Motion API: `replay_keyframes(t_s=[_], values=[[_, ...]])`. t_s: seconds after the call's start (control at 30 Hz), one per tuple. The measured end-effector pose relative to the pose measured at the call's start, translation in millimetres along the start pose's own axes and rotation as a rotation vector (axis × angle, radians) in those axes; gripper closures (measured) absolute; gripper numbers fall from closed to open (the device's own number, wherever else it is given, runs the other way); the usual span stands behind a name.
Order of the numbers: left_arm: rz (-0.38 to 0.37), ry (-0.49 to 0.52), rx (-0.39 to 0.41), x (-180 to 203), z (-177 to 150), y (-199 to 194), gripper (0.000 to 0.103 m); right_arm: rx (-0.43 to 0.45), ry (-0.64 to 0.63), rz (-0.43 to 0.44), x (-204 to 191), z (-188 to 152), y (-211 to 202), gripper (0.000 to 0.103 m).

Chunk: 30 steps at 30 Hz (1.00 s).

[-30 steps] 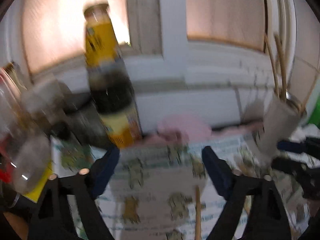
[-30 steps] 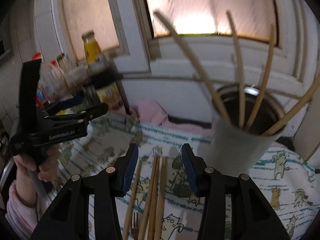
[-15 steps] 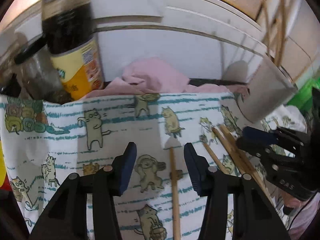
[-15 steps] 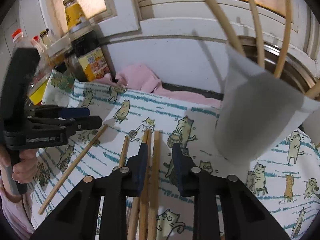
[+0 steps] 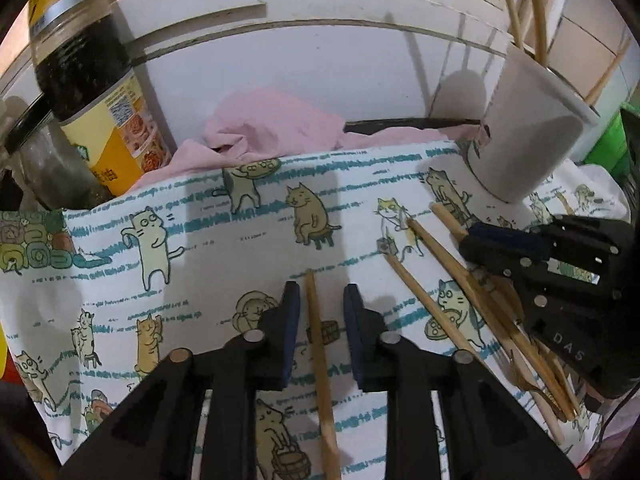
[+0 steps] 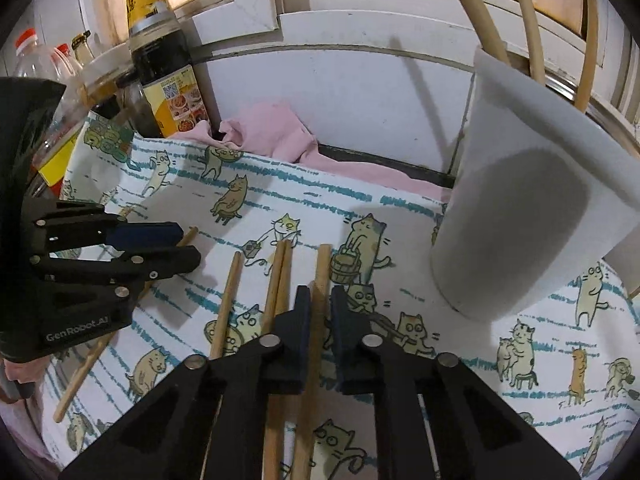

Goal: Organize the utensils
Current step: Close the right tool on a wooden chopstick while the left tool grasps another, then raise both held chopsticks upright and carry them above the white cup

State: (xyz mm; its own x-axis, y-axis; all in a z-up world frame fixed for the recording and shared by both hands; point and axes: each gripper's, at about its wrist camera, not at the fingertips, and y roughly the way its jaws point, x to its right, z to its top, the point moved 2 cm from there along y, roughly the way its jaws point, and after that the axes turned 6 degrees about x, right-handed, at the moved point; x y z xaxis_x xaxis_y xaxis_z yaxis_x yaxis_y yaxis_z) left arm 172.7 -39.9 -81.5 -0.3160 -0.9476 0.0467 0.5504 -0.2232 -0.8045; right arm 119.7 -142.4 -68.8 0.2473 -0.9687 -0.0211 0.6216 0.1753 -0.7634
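As both claws drop lower — left claw (image 5: 319,307) closing round lone chopstick (image 5: 318,344), right claw (image 6: 319,309) closing on chopstick (image 6: 316,320).

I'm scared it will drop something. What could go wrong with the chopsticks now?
The left gripper is closing round one lone chopstick near its tip, so it might swing or slip out. The right gripper is closing on a chopstick with others lying close beside, so it might nudge them. The tall white cup could tip.
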Motion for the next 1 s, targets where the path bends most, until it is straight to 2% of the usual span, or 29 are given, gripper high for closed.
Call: replay_keyframes(t_s=[0.07,0.13,0.23,0.37,0.47,0.53,0.7,0.73,0.87,1.0], values=[[-0.006,-0.026,0.002,-9.9,2.1,-1.4,0.098,0.006,0.021,0.005,1.7,1.2,0.7,0.095],[-0.027,-0.057,0.011,-19.1,4.4,-1.3,0.099,0.036,0.044,-0.005,4.3,2.3,-3.4,0.095],[0.035,-0.165,0.114,-36.0,10.8,-7.2,0.099,0.073,0.047,-0.003,6.3,7.0,-12.7,0.095],[-0.025,-0.225,0.204,-49.8,17.4,-17.4,0.099,0.094,0.085,0.048,10.4,13.0,-23.9,0.095],[-0.073,-0.205,0.318,-45.8,20.1,-47.4,0.099,0.176,0.088,0.033,12.6,18.4,-42.0,0.095],[-0.08,-0.174,0.414,-40.2,20.6,-72.3,0.099,0.228,0.092,0.059,13.5,22.2,-57.1,0.095],[0.009,-0.111,0.685,-37.9,11.9,-146.8,0.099,0.376,0.115,0.085,18.0,31.5,-104.2,0.095],[0.021,-0.117,0.723,-41.5,10.9,-156.4,0.099,0.404,0.12,0.088,18.6,33.2,-113.3,0.095],[-0.013,-0.128,0.819,-47.1,4.8,-178.9,0.099,0.53,0.135,0.068,23.5,35.9,-147.8,0.095],[0.005,-0.145,0.974,-44.5,-8.6,-201.5,0.099,0.651,0.1,0.018,21.6,35.0,-176.8,0.095]])
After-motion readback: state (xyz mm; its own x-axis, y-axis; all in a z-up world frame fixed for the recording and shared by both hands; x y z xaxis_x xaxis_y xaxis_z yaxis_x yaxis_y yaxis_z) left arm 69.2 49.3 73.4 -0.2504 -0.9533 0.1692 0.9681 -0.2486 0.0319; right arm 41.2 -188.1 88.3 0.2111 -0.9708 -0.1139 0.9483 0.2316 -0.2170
